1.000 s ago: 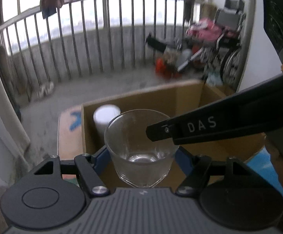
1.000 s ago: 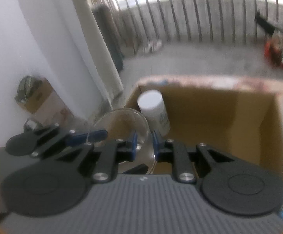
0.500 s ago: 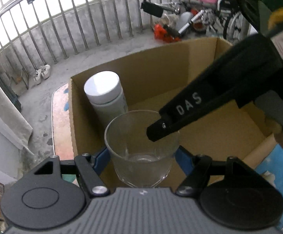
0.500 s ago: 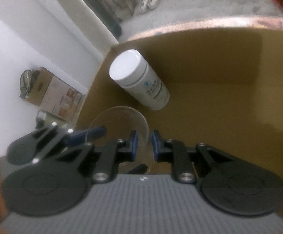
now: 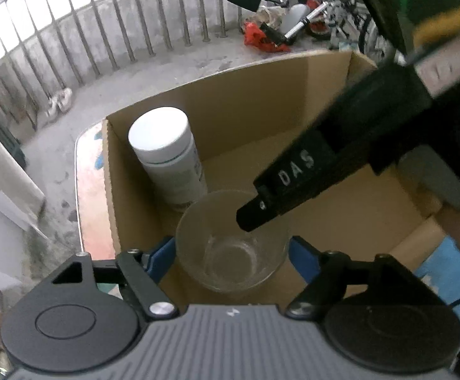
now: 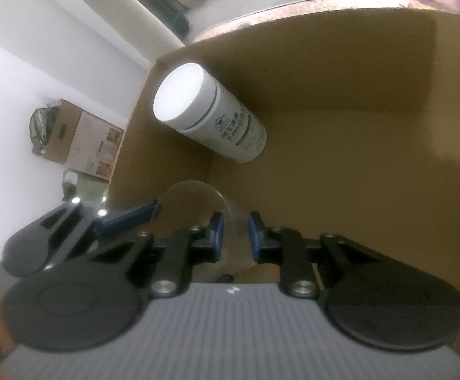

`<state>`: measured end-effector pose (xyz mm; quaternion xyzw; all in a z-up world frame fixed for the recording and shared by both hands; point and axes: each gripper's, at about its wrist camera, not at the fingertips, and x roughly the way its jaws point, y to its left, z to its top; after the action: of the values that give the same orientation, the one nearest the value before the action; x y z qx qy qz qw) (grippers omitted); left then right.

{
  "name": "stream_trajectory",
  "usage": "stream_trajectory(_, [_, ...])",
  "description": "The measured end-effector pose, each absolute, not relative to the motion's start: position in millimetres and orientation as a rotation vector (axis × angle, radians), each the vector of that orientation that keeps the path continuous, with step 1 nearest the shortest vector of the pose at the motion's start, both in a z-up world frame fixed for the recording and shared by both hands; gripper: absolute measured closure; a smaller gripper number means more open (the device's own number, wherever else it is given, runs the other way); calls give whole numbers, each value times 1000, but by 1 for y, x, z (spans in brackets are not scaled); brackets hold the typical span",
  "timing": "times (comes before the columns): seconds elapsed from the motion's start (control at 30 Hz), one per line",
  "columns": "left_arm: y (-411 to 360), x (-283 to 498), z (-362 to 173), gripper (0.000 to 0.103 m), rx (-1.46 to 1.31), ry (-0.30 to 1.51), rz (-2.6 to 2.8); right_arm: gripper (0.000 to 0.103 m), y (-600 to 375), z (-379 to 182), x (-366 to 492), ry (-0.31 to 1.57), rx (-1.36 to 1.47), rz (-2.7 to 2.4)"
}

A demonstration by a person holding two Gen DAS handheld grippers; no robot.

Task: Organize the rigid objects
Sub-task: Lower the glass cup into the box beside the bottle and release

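Left wrist view: the left tongs [image 5: 231,253] straddle a clear drinking glass [image 5: 231,247] low inside the cardboard box [image 5: 261,95], at the near-left corner. Their jaws have just been opening; the blue pads now stand beside the glass wall with a small gap on the right side, so the grip is judged released. The right tongs [image 5: 252,221] are closed on the far rim of the glass, one finger inside the cup and one outside (the right wrist view shows the glass wall [image 6: 230,221] pinched between the narrow blue pads [image 6: 217,237]). This two-handed arrangement is judged to steady the glass upright while it is set down.

The white bottle [image 5: 166,161] stands upright just behind the glass, against the left wall of the box; placing the glass beside it packs the items into one corner.

The glass is transparent, empty, smooth-walled with a thick base, tapering slightly toward the bottom. It is upright.
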<state>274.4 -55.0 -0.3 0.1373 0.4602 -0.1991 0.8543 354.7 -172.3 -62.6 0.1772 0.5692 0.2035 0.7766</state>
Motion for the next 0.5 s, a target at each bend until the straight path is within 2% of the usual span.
stream_trajectory(0.03, [-53, 273, 3, 13, 276, 958, -413, 85, -173, -62, 355, 1235, 391, 445])
stream_trajectory(0.1, [-50, 272, 12, 7, 255, 926, -409, 82, -176, -63, 356, 1239, 422, 456])
stream_trajectory(0.17, [-48, 268, 21, 7, 254, 894, -398, 77, -179, -64, 356, 1233, 457, 460])
stream_trajectory(0.5, [-43, 246, 42, 7, 236, 817, -383, 77, -172, -59, 351, 1200, 477, 476])
